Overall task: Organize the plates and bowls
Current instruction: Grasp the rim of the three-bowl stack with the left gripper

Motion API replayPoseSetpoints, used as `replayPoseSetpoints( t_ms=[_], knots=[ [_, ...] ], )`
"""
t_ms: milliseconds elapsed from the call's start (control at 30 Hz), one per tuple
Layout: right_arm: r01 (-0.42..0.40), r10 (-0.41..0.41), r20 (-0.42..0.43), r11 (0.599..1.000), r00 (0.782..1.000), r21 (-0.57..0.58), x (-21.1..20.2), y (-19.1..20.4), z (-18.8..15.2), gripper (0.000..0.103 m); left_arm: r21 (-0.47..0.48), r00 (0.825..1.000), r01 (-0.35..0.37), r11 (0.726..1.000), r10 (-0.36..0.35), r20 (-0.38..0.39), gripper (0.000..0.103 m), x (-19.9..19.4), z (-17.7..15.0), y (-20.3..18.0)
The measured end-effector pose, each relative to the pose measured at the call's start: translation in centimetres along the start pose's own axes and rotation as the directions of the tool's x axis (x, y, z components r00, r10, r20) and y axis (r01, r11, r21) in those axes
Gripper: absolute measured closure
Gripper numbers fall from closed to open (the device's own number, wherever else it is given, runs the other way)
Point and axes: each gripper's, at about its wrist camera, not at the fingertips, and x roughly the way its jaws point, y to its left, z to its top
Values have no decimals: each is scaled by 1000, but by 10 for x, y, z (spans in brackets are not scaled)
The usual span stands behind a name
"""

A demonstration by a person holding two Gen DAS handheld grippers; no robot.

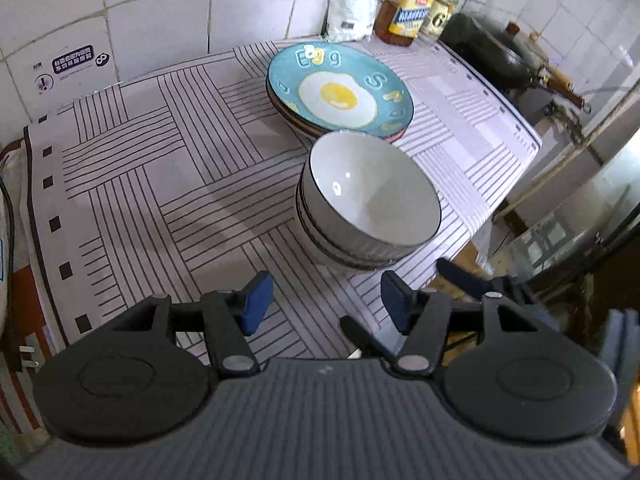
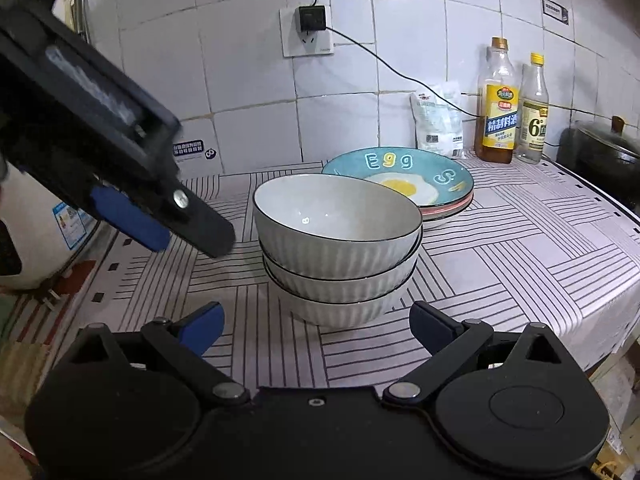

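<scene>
Worktop (image 2: pixel 520 248) under striped cloth, white tiled wall (image 2: pixel 240 80) behind. Bowl stack (image 2: pixel 338 248) beside egg plates (image 2: pixel 400 178). Left hand-held gripper (image 1: pixel 326 306) and right hand-held gripper (image 2: pixel 316 330) both spread wide, empty.

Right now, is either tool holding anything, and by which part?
Nothing is held. The left tool and right tool are both open and empty; the bowls and plates sit stacked on the table.

White tiled wall (image 2: pixel 248 80) with socket (image 2: pixel 308 32) — striped cloth (image 1: pixel 160 184) over counter, bottles (image 2: pixel 498 104) in corner.
</scene>
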Motion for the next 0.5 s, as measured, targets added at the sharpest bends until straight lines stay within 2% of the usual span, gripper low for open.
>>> replayPoseSetpoints(
  t_ms=[233,400,500],
  knots=[
    [-32,33,-40,999,999,17,29,-8,-6,2,-57,998,46,997,-44,48,36,1,16,7],
    [-39,40,-57,999,998,15,50,-15,-7,2,-81,999,50,995,-48,25,35,27,30,10],
    [-47,48,-46,999,998,28,59,-21,-8,2,-103,998,61,993,-63,-20,35,54,36,16]
  ],
)
